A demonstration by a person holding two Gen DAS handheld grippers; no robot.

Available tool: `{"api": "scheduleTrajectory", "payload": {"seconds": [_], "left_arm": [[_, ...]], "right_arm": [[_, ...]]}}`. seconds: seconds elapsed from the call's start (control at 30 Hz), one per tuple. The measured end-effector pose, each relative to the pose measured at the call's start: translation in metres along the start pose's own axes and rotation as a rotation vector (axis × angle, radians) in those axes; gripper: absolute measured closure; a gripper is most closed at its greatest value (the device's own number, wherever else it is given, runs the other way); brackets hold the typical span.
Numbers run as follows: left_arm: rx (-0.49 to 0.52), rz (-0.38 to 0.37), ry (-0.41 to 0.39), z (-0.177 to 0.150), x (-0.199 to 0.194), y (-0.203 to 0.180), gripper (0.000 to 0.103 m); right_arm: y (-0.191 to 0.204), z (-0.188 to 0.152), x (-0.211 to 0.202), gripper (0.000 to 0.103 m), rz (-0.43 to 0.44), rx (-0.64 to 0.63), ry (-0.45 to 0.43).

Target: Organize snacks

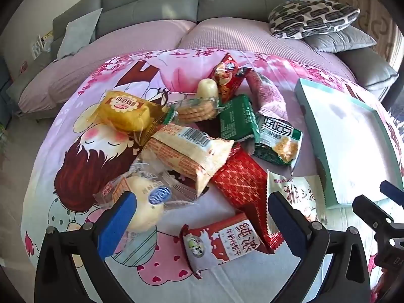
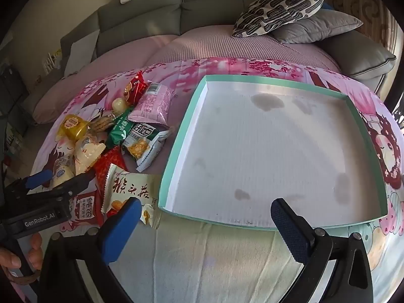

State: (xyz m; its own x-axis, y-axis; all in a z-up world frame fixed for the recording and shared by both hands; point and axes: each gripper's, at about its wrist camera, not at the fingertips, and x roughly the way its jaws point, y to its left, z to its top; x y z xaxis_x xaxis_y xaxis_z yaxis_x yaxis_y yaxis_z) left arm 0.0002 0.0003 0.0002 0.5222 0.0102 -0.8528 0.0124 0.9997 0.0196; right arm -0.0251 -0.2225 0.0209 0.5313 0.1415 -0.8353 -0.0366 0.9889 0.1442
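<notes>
Free room was seen inside the shallow tray (image 2: 272,151), which filled the centre and right of the right wrist frame. Bare cloth (image 2: 214,257) lay open along the lower edge. At the left of that frame, passage was blocked by the heaped snack packets (image 2: 136,131).
</notes>
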Motion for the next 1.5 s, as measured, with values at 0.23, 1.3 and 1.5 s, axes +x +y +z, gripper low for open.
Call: {"api": "scheduleTrajectory", "payload": {"seconds": [0.23,1.3,1.5], "left_arm": [[0.05,0.027,0.001,-0.002,-0.001,-0.014,0.0],[0.057,-0.005,0.011,-0.002,0.003,-0.014,0.0],[0.058,-0.005,0.012,-0.002,0.003,-0.014,0.0]], "right_arm": [[-0.001,-0.001,-0.001,0.0,-0.002,0.002,-0.005],[-0.006,0.0,-0.002,0.0,-0.008,0.027,0.005],[-0.005,0.001,-0.002,0.0,-0.006,0.021,0.005]]}}
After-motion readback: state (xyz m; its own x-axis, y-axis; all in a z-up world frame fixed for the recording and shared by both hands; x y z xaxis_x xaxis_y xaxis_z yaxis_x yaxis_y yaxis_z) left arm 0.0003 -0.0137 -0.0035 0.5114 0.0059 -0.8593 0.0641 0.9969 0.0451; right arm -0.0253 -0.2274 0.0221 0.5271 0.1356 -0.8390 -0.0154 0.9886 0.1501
